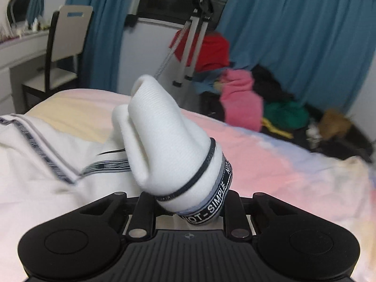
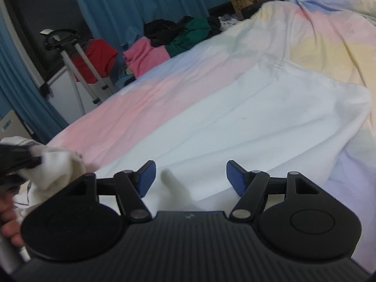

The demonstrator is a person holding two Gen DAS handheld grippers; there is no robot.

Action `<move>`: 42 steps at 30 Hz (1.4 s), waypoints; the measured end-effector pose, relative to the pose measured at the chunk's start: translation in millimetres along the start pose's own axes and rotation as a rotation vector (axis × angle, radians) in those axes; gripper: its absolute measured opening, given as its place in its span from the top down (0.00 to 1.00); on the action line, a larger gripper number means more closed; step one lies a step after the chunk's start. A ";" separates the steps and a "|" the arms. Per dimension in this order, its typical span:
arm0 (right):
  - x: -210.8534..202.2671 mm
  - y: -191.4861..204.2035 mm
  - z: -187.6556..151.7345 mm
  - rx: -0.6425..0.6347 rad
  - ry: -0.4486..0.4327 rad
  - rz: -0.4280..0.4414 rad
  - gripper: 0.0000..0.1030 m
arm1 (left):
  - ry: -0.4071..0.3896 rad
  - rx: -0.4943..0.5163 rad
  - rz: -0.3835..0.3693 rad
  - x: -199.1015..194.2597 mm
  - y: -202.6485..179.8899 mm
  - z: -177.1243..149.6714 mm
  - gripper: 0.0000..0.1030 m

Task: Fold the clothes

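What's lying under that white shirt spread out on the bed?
Under the white shirt lies a pastel bedspread, pink, blue and yellow, showing all around the garment. Anything else beneath the shirt is covered by its fabric and cannot be seen.

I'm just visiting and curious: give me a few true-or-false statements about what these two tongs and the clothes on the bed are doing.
1. The left tongs are clamped on a bunched white sleeve cuff with a dark lettered band. True.
2. The right tongs are holding the pink garment. False: their blue pads stand apart with nothing between them; the pink garment lies in the pile beyond the bed.
3. A white garment lies spread on the pastel bedspread. True.
4. The curtains are yellow. False: the curtains are blue.
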State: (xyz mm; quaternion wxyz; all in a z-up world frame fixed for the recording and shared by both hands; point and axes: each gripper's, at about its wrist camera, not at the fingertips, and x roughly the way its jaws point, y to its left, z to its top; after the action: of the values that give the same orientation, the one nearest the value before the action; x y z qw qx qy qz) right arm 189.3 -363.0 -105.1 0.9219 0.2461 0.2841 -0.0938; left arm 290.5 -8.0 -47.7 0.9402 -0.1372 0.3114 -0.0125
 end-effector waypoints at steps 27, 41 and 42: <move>-5.7 39.5 -53.6 0.194 0.352 0.692 0.44 | -0.138 -0.057 -0.018 -172.6 102.5 -94.9 0.21; 95.2 146.1 -68.3 0.423 0.417 0.764 0.46 | 0.012 -0.292 -0.061 -118.7 145.2 -106.6 0.21; 97.7 150.5 -64.0 0.424 0.395 0.773 0.46 | 0.022 -0.305 -0.061 -116.1 146.9 -107.2 0.21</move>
State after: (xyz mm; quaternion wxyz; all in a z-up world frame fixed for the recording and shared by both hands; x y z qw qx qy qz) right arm 286.0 -204.2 -146.5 0.7473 0.5291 0.3163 0.2482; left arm 124.7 119.2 -101.5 0.9042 -0.2875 0.3158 0.0048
